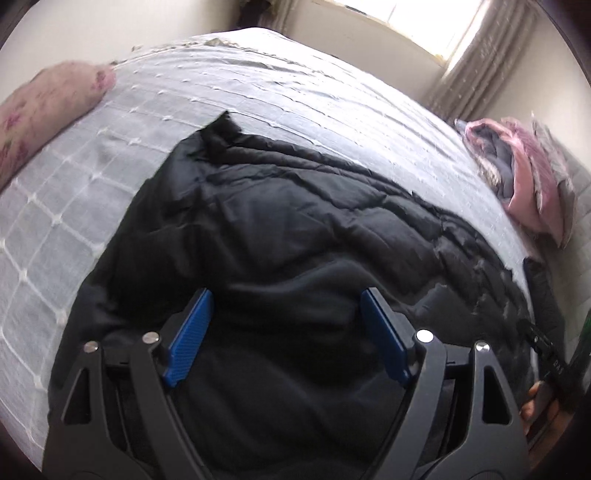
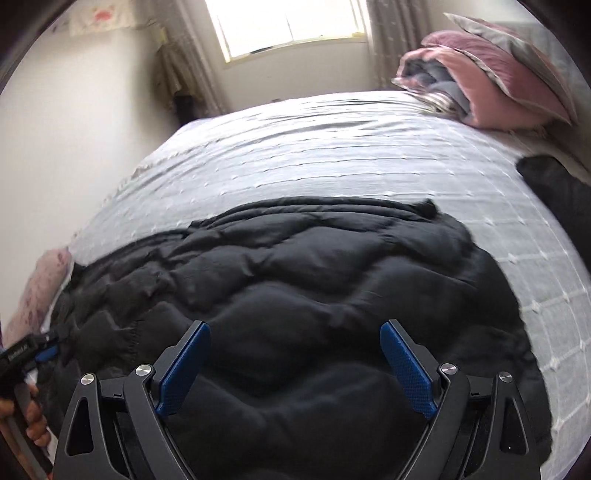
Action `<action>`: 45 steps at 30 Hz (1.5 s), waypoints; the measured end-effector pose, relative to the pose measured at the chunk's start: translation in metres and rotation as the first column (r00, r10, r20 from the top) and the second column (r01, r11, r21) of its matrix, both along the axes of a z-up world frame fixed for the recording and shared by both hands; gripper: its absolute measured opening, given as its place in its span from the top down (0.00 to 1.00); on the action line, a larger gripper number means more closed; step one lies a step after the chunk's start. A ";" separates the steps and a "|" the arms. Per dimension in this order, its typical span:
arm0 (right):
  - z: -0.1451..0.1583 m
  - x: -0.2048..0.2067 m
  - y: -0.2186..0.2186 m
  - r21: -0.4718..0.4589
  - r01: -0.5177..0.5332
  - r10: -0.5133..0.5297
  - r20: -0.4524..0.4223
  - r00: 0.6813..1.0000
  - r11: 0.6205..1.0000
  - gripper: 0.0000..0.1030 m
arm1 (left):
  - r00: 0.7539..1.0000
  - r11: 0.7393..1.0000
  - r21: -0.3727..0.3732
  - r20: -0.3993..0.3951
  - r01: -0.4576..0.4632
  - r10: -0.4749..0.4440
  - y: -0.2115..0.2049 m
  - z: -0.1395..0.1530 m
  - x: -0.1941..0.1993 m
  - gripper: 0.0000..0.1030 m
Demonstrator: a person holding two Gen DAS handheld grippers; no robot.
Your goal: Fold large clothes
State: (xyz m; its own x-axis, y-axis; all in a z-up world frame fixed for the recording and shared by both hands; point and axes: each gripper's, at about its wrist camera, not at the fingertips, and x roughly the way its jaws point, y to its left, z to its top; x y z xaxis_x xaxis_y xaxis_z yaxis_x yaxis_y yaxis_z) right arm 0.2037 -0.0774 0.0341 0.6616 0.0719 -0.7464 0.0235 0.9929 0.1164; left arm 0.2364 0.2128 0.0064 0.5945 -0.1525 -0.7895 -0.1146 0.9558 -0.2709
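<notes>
1. A black quilted jacket (image 1: pixel 280 229) lies spread flat on the bed (image 1: pixel 92 177), which is covered by a pale grey checked bedspread.
2. In the left wrist view the left gripper (image 1: pixel 286 328) hangs over the jacket with its jaws wide; the blue pads (image 1: pixel 188 336) have only dark fabric showing in the gap between them, and nothing is pinched.
3. From these jaws the jacket runs up toward 12 o'clock, and a pointed corner of it sticks out at about 11 o'clock on the bedspread.
4. In the right wrist view the right gripper (image 2: pixel 295 362) is likewise above the jacket (image 2: pixel 295 280), its jaws wide and clasping nothing; whether either pad brushes the cloth I cannot tell.
5. Here the jacket fills the lower half of the view, its far hem crossing from 9 o'clock to about 1 o'clock of the jaws.
6. The left gripper also shows at the 8 o'clock edge of the right view, at the jacket's border, with a hand (image 2: pixel 35 417) below it.
7. A floral pillow (image 1: pixel 40 122) lies at 10 o'clock in the left view.
8. A pile of pink and grey bedding (image 2: pixel 491 77) sits at 1 o'clock in the right view, well apart from the jacket.
9. A window (image 2: pixel 288 26) is at 12 o'clock there.
</notes>
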 end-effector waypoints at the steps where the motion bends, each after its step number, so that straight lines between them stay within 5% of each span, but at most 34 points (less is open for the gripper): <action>1: -0.006 0.006 0.006 -0.032 -0.012 0.011 -0.022 1.000 0.999 0.09 | 1.000 1.000 0.022 -0.010 -0.003 0.003 -0.001 -0.002 0.003 0.20; 8: -0.042 0.029 0.032 -0.233 -0.067 0.036 -0.134 0.990 0.970 0.07 | 0.999 0.998 0.052 -0.040 -0.022 0.024 -0.007 0.000 0.006 0.20; 13: -0.025 0.026 0.033 -0.197 -0.035 0.011 -0.119 0.993 0.980 0.08 | 0.998 0.999 -0.044 0.056 0.008 -0.005 -0.016 0.020 0.003 0.20; 17: -0.002 0.010 0.060 -0.137 -0.119 0.114 -0.044 0.992 0.983 0.10 | 0.999 0.999 -0.032 -0.038 0.022 -0.023 -0.029 0.000 0.022 0.20; 18: -0.002 0.006 0.068 -0.144 -0.149 0.144 -0.041 0.989 0.978 0.13 | 0.999 1.000 -0.015 -0.049 0.017 -0.017 -0.030 -0.004 0.025 0.20; 20: -0.008 -0.001 0.087 -0.190 -0.194 0.185 -0.067 0.981 0.962 0.46 | 0.999 1.000 -0.006 -0.051 0.010 -0.010 -0.029 -0.006 0.025 0.20; 22: -0.022 0.003 0.090 -0.181 -0.201 0.183 -0.110 0.977 0.963 0.64 | 0.998 1.000 -0.027 -0.055 0.005 -0.007 -0.024 -0.005 0.024 0.20; 27: -0.017 0.014 0.076 -0.026 -0.214 0.211 -0.082 0.974 0.977 0.64 | 1.000 0.990 -0.139 -0.014 -0.010 0.008 -0.008 0.001 0.024 0.20; 35: -0.022 0.072 0.108 0.013 -0.199 0.199 -0.130 0.971 0.980 0.63 | 0.999 0.996 -0.087 -0.037 -0.016 0.013 -0.011 -0.006 0.032 0.20; 41: -0.048 0.089 0.132 -0.058 -0.218 0.205 -0.183 0.962 0.974 0.63 | 0.999 0.994 -0.093 0.005 0.051 -0.051 -0.017 0.001 0.036 0.19; 45: -0.047 0.092 0.118 -0.006 -0.238 0.233 -0.180 0.956 0.971 0.63 | 0.999 1.000 -0.013 -0.038 0.008 -0.009 -0.013 -0.007 0.044 0.18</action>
